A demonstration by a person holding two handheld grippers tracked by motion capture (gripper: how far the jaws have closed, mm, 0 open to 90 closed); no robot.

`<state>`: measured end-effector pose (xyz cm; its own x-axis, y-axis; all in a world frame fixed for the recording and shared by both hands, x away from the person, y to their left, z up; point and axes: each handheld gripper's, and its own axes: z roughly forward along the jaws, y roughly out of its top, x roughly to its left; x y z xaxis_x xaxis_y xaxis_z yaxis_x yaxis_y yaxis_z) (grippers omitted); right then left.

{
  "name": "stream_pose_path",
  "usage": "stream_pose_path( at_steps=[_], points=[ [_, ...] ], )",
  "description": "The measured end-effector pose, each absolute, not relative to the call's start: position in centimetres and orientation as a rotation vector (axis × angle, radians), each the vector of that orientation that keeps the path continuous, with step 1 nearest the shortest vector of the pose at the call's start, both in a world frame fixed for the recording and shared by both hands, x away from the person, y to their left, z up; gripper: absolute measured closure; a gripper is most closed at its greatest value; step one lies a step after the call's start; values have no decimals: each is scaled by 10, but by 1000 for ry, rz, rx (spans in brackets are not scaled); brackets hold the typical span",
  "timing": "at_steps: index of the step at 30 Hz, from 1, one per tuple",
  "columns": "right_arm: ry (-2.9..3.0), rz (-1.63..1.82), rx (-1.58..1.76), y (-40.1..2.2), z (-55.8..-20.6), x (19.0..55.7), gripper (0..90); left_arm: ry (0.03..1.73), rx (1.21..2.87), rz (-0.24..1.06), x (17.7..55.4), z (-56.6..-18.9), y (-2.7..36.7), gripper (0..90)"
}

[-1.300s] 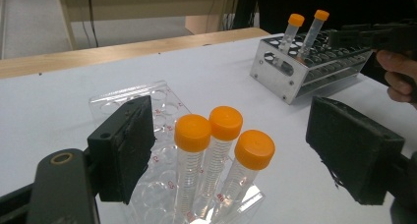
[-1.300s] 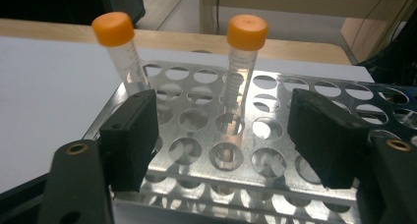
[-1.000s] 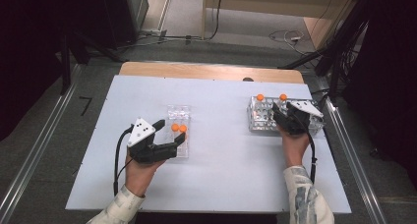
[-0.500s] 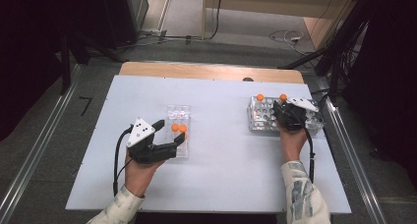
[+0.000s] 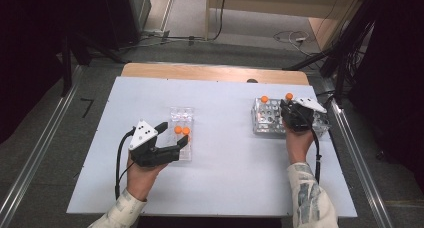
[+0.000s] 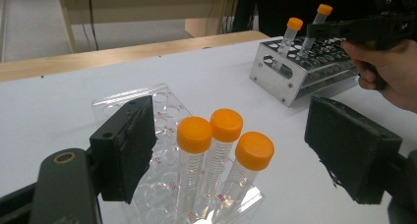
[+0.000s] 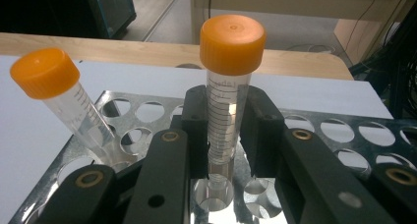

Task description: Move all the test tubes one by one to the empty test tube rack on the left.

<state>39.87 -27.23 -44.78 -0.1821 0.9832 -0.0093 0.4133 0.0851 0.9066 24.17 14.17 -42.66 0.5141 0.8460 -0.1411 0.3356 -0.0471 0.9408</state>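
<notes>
Three clear tubes with orange caps (image 6: 226,128) stand in a clear plastic rack (image 5: 181,114) at the table's middle left. My left gripper (image 5: 175,136) is open, with one pad (image 6: 130,145) on each side of the tubes and not touching them. At the right, a metal rack (image 5: 265,120) holds two orange-capped tubes. My right gripper (image 7: 227,135) has just been closing and is now shut on the upright tube (image 7: 231,42), whose foot sits in a rack hole. The other tube (image 7: 46,71) leans to the left of it.
The white table top (image 5: 225,188) has a wooden strip (image 5: 210,73) along its far edge. The metal rack (image 7: 344,135) has several empty holes. Cables and dark equipment lie on the floor beyond the table, and metal rails run along both sides.
The right gripper's jaws have drawn in onto the upright tube in the metal rack. Both hands stay where they were, and the left gripper looks the same.
</notes>
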Motion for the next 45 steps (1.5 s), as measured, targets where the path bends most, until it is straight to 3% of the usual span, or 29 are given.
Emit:
stream_pose_path(
  at_steps=[23, 35, 45],
  points=[
    [1669, 1179, 1280, -276, -396, 363, 719, 1025, 1638, 597, 240, -426, 140, 170],
    [1768, 1292, 1218, -269, -397, 316, 719, 992, 1659, 619, 236, -424, 133, 170],
    [1916, 1332, 1144, -231, -417, 300, 718, 972, 1669, 611, 234, -424, 130, 171]
  ],
)
